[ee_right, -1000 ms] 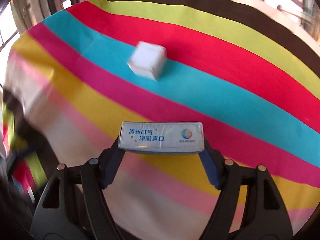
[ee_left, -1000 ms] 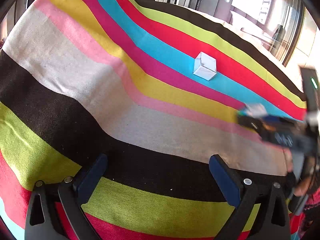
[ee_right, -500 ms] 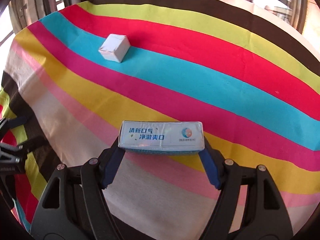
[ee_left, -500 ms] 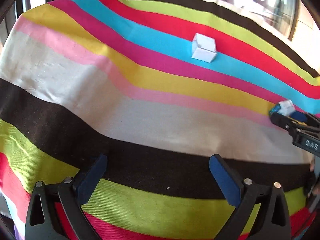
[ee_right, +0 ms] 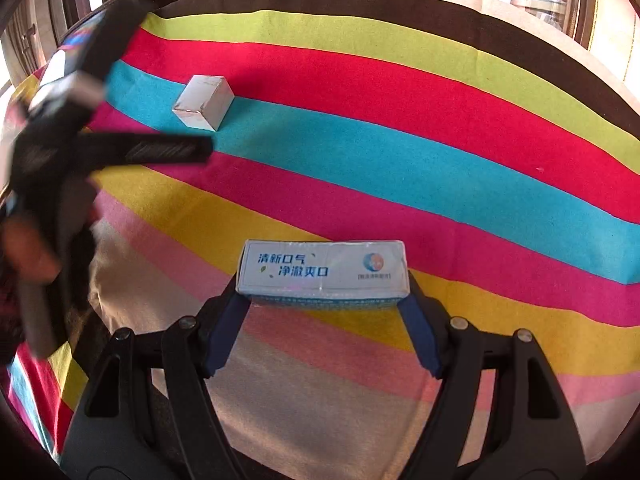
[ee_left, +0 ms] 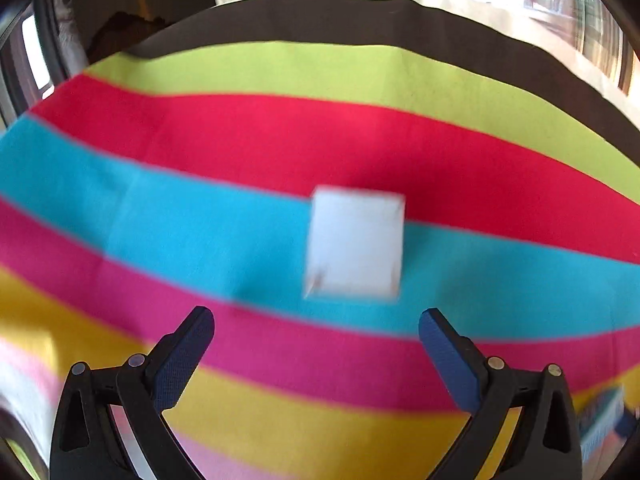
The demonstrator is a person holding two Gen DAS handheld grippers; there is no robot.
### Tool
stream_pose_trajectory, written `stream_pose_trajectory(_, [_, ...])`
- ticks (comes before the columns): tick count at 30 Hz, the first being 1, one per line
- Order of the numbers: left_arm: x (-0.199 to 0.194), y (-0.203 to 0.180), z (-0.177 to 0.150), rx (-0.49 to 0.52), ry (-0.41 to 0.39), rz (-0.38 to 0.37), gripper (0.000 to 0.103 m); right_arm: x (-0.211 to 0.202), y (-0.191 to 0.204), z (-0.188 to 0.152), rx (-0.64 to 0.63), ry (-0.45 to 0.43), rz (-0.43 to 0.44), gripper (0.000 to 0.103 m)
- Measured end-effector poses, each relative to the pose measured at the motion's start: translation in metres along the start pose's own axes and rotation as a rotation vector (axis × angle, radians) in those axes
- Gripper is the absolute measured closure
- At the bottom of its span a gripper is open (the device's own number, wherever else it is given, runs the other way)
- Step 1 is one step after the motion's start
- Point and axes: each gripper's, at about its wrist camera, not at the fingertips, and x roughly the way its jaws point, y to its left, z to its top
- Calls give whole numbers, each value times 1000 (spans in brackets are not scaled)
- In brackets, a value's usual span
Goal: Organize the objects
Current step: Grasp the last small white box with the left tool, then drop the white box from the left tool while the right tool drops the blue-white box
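Two task objects are in view on the striped cloth [ee_right: 460, 92]. The right gripper [ee_right: 324, 316] is clamped on the blue-and-white packet [ee_right: 324, 270], which sits at lower centre of the right wrist view, printed face up, with one blue pad against each short end; the packet appears raised clear of the cloth, though contact underneath cannot be confirmed. This item therefore counts as picked up but not yet placed. The small white box [ee_left: 356, 242] rests on the blue stripe at centre of the left wrist view, just beyond the fingertips, and at upper left of the right wrist view. The left gripper [ee_left: 316, 324] is spread wide with nothing between its pads, which frame the area directly below the box in the frame; the left wrist view is blurred, so the remaining gap to the box cannot be judged precisely. In the right wrist view the left gripper enters from the left edge, one finger [ee_right: 160, 148] lying just beside the box without visible contact. Judged status: early stage. One item is secured; the box is ungrasped; no destination container or grouping area is visible, so final placement of both items remains outstanding.
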Motion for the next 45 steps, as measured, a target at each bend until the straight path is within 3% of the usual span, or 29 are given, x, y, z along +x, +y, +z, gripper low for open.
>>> stream_pose_trajectory(2, [6,-3,7,9,-10,10,0,1,1,1,-1,1,-3,27])
stream_pose_trajectory(4, [9,-3,9,9,-22,-2,7,2,1,1,-1,1,-5,27])
stream_pose_trajectory(5, [8,-1,7,-1,-32,-34,26,2,2,2,0,1,-6,27])
stream_pose_trajectory(6, [7,2,5,-14,-34,-75,53,2,2,2,1,1,-7,27])
stream_pose_trajectory(7, [4,5,2,-32,-35,-107,62,2,2,2,2,1,-6,27])
stream_pose_trajectory(16, [-60,12,-59,3,-114,-177,61,0,3,2,1,1,-8,27])
stream_pose_trajectory(22, [-95,9,-95,41,-139,-138,61,4,6,6,4,2,-12,27])
stream_pose_trajectory(30, [-113,19,-132,-70,-107,-108,61,6,6,6,-1,4,-21,27])
stream_pose_trajectory(37, [-143,46,-175,-73,-101,-97,61,-1,10,2,-15,-25,11,27])
stream_pose_trajectory(45, [-161,71,-212,-133,-92,-111,61,-28,25,-29,-6,4,44,27])
